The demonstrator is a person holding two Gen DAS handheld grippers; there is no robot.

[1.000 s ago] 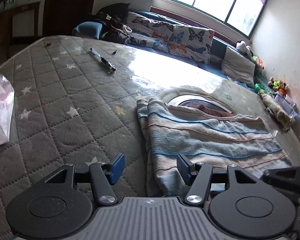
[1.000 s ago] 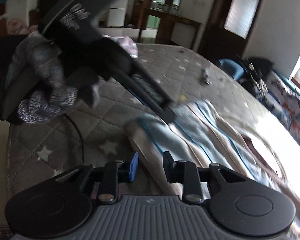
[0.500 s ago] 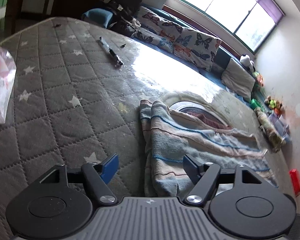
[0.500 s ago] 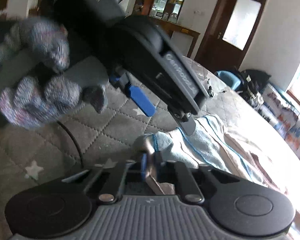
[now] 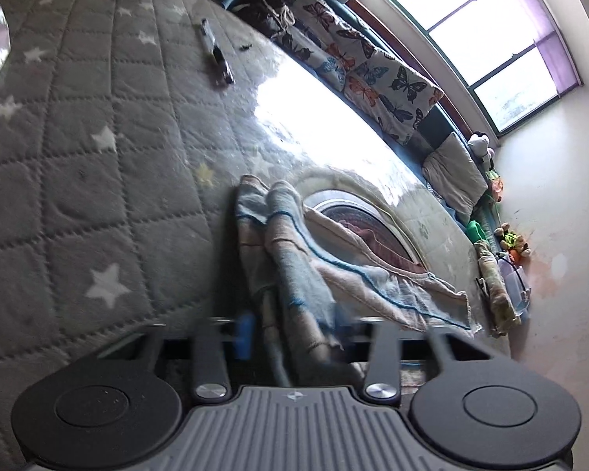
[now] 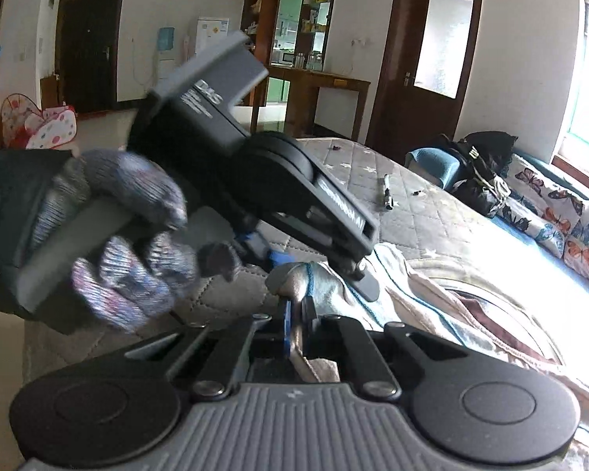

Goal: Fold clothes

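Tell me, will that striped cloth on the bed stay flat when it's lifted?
Probably not. The striped cloth already bunches into soft ridges, so it should droop. The right gripper pinches a thin fold easily, suggesting it's light. Its fuzzy weave probably grips rather than slips.

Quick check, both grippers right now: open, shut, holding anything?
Left gripper: open, fingers either side of the striped pale-blue and pink knitted garment.
Right gripper: shut on that garment's edge.

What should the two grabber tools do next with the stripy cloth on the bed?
Probably close the left tool on the striped cloth. Its fingers sit apart with a bunched fold between them, while the right tool is already shut on the cloth's near corner. With both ends held, that edge could be lifted off the mattress and folded over.
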